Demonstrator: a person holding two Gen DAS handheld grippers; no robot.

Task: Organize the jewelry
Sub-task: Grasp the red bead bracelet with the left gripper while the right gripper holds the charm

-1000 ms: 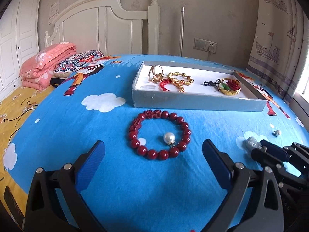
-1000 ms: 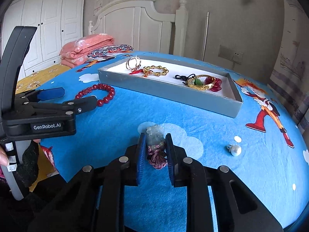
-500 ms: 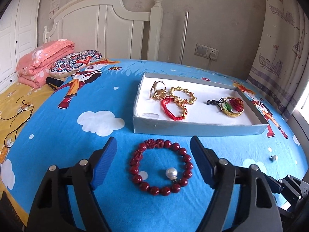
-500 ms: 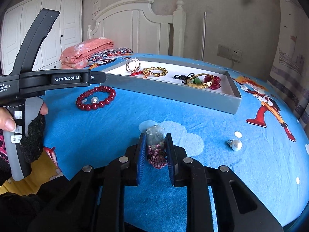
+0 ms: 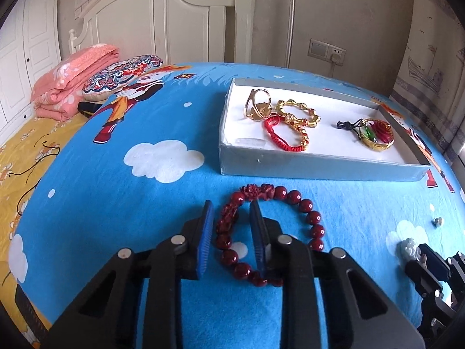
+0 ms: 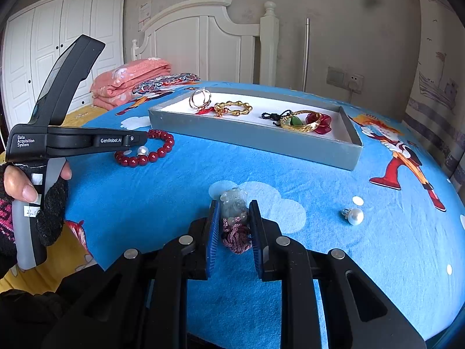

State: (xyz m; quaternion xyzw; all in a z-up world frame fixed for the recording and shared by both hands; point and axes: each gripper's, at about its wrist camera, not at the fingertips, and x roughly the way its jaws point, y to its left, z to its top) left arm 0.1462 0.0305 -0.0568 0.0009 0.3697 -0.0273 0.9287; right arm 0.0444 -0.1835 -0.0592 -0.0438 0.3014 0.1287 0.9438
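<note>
My left gripper (image 5: 231,218) is closing around the dark-red round-bead bracelet (image 5: 270,232)'s near-left beads, barely gapped.

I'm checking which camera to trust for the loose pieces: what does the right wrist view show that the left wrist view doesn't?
Only the right wrist view shows the pearl inside the red bead bracelet and the person's gloved hand. Only the left wrist view shows the left gripper from behind, jaws closing around the bracelet's carved beads. Both show the grey tray, the loose pearl earring and the right gripper clamping a pale jade pendant.
</note>
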